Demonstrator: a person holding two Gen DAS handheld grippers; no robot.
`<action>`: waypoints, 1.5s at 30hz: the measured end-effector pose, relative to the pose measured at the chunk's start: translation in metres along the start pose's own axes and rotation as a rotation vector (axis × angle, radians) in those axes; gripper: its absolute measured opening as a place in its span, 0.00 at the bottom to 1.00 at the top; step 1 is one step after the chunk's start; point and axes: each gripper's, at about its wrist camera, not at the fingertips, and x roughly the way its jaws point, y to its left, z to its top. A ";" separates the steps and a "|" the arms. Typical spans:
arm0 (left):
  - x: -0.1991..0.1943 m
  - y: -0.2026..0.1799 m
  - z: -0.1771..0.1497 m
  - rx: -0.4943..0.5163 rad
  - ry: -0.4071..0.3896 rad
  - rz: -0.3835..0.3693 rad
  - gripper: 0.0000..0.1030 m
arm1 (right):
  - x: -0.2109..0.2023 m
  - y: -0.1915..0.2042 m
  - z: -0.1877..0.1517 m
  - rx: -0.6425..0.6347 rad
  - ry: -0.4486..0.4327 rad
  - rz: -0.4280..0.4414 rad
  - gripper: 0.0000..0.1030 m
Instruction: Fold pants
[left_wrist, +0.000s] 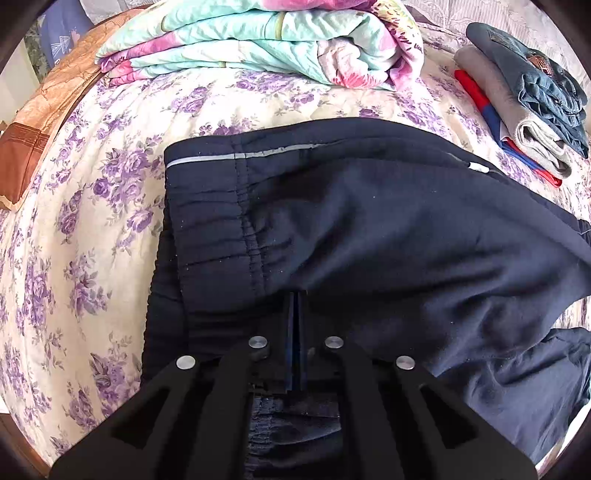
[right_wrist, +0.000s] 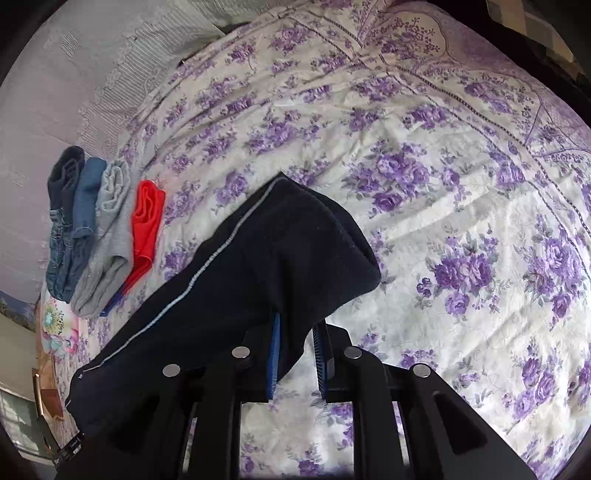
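**Gripping dark pants at both ends over the bed**

Lying across the flowered bedsheet, the navy pants took the middle of the left wrist view. Their waistband, with gathered elastic and a thin grey stripe, pointed to the left side of that picture, and the cloth ran off to the right in loose folds. The left gripper was pressed fully together, its two blue pads meeting on the pants fabric just below the waistband seam.

In the right wrist view, the right gripper had the leg end of the pants between its fingers. The jaws stood narrowly apart and the dark cloth filled most of the gap, lying against the left pad; whether the right pad touched it was hard to tell. The cloth bulged up ahead of the gripper, above the sheet.

A stack of folded clothes, in denim, grey and red, lay on the bed well apart from the pants. A folded quilt in pink and mint colours rested at the far side of the bed.
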 end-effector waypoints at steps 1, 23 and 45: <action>0.000 -0.002 0.000 0.009 0.002 0.009 0.01 | 0.018 -0.002 0.000 0.001 0.041 -0.030 0.20; -0.011 0.039 0.114 0.382 -0.016 -0.224 0.79 | -0.159 0.040 -0.193 -0.246 -0.082 -0.076 0.60; -0.023 0.035 0.073 0.517 -0.257 -0.362 0.20 | 0.038 0.407 -0.117 -1.065 0.245 0.382 0.72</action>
